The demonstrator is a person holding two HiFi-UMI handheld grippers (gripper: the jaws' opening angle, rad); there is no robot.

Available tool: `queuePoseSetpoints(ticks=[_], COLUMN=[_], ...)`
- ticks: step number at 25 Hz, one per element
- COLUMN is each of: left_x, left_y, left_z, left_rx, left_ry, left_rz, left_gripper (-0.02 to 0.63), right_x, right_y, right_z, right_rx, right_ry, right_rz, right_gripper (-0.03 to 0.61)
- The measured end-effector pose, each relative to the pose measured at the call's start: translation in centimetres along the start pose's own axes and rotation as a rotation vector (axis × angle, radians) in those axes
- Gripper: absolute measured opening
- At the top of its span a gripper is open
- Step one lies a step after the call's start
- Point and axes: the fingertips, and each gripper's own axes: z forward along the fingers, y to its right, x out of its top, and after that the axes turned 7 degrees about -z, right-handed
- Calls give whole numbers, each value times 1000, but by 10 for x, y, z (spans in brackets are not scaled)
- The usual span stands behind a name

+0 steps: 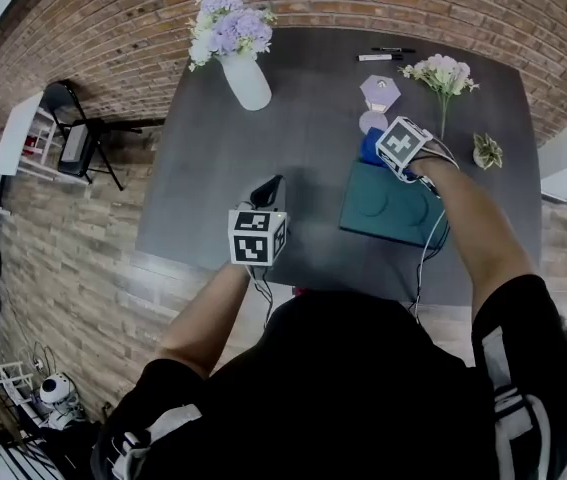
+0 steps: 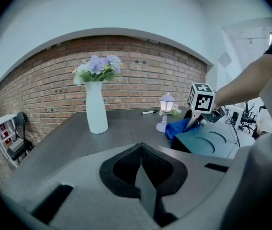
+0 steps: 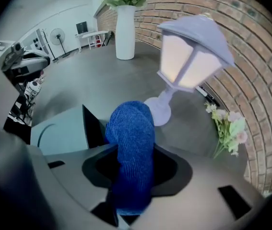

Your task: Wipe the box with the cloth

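Gripped the blue cloth (image 3: 131, 128) in the right gripper (image 3: 132, 174), jaws clamped on a bunched fold that rose up between them. Held that gripper at the far left corner of the teal box (image 1: 388, 208), with the cloth at the box's edge. Could not tell from any view whether the cloth pressed on the lid. Showed the box lying flat on the dark table (image 1: 293, 138), right of centre, with two round recesses in its lid.

Held the left gripper (image 2: 141, 162) low over the near part of the table, well apart from the box, jaws together with nothing between them.

Showed a lilac lantern (image 1: 378, 95) upright just beyond the cloth, near the box's far edge but apart from it. Showed a white vase (image 1: 247, 80) of lilac and white flowers upright at the far left of the table, well apart from both grippers. Showed a loose flower sprig (image 1: 443, 76) lying to the right of the lantern and a small leafy plant (image 1: 486, 151) near the table's right edge. Showed two pens (image 1: 383, 55) lying close to the brick wall (image 1: 113, 28) at the far edge.
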Motion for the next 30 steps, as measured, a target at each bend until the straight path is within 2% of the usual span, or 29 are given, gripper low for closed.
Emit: queuePoseSetpoints(ticks=[8,12,16,23,30], left_x=[7,13,10,6,12], left_y=[63,93,112,130,139], left_z=[28,38,42,48,41], left_rx=[-64,-91,-106,-152,-238], left_ry=[-1,0,-16,-27,-18], left_rz=[25,45,50,83,103], left_gripper=[9,9,9,9,9], right_x=[-111,-153,-176,-189,-221], right_y=[41,55,46,10,-34], right_z=[-20,-35,-39,-50,-74], right_rx=[-59,-82,-60,-55,-60], right_ry=[-63,-42,-17,51,126], right_rz=[130,227,266,320,558], right_gripper=[155,155,155,155,155])
